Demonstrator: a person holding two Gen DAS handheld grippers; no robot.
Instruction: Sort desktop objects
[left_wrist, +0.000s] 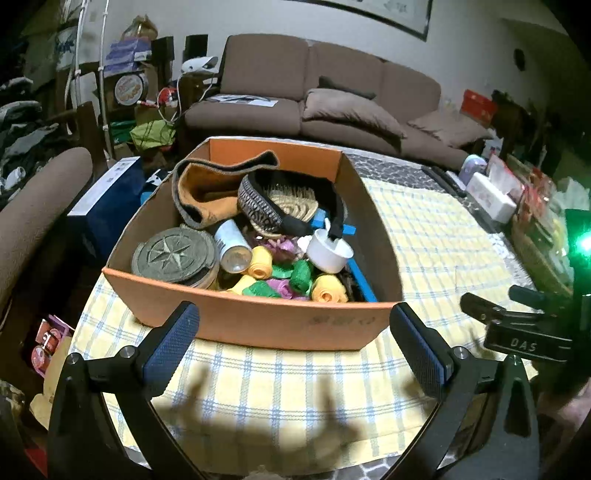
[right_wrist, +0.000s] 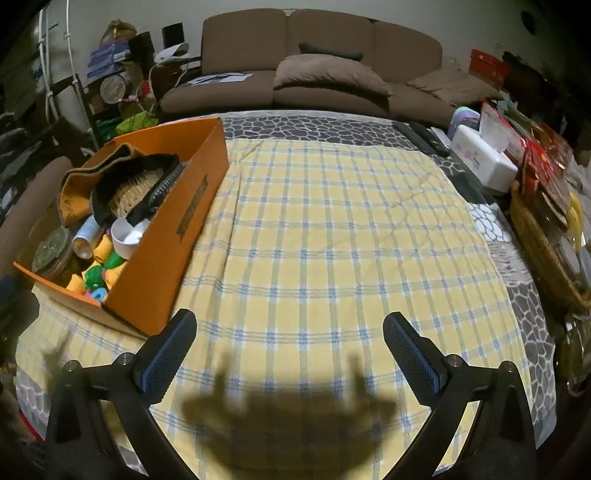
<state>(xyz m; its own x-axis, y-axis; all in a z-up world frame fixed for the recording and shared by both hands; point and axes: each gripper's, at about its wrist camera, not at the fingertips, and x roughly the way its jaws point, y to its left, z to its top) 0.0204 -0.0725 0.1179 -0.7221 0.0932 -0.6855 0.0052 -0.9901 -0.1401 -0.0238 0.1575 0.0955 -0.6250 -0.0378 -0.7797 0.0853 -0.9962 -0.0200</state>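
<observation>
An orange cardboard box stands on the yellow checked cloth, filled with objects: a round compass-star tin, a white cup, a spray can, coloured rolls, a hairbrush and an orange pouch. My left gripper hovers open just before the box's near wall, nothing between its fingers. In the right wrist view the same box sits at the left. My right gripper is open over the bare checked cloth, to the right of the box.
A white tissue box, remotes and a wicker basket of packets line the table's right edge. A brown sofa stands behind the table. The right gripper's body shows at the left view's right edge.
</observation>
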